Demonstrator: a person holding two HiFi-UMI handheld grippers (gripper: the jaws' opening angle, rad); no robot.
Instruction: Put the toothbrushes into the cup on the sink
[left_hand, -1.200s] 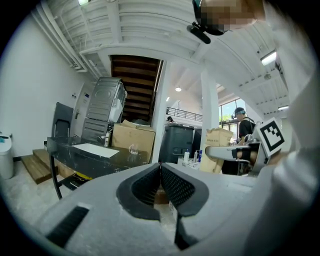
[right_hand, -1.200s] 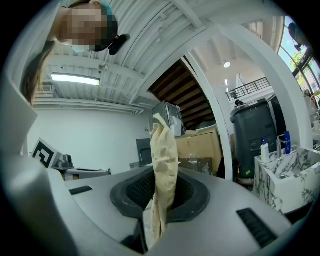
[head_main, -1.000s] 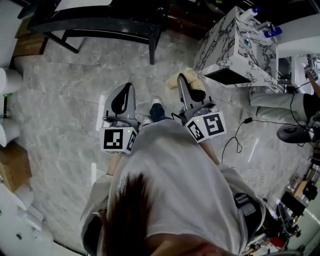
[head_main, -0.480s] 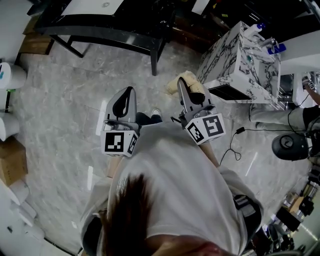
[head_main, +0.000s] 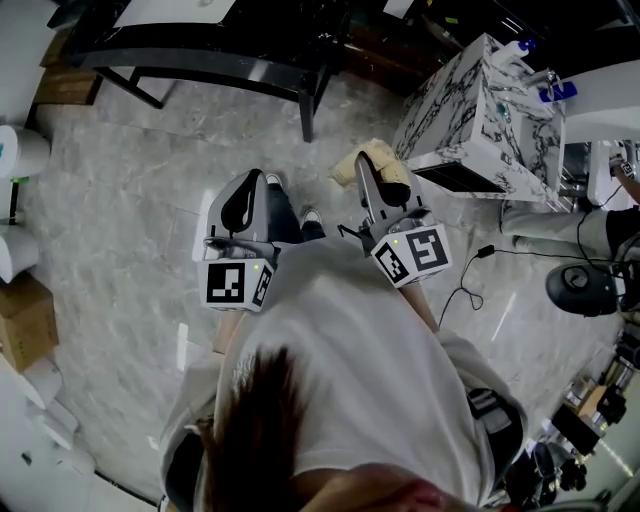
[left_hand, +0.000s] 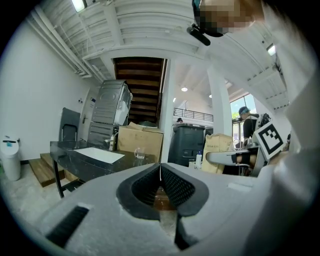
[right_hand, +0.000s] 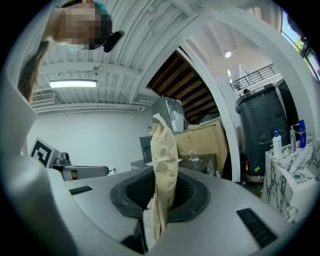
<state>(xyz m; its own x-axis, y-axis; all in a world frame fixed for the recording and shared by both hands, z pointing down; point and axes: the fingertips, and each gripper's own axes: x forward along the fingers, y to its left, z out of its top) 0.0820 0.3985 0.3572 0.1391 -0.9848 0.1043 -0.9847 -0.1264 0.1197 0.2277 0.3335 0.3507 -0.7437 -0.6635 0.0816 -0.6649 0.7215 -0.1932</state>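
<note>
The left tongs (left_hand: 160, 169) are closed on nothing. The right tongs (right_hand: 159, 176) grip a crumpled cream cloth (right_hand: 165, 146), which stands up past their tips.

No words, brands or numbers legible anywhere. Only coded signs: black-and-white square patterns on the left marker cube (head_main: 238, 283) of the left gripper (head_main: 260, 175) and on the right marker cube (head_main: 415, 254) of the right gripper (head_main: 359, 159), two faces of each showing in the head view. One such patterned face at the edge of each gripper view as well. Labels on the bottles (right_hand: 276, 143) atop the marble sink unit (right_hand: 295, 190) too small to read. Nothing decipherable on the cardboard box (left_hand: 141, 142) or the white bin (left_hand: 10, 159).
</note>
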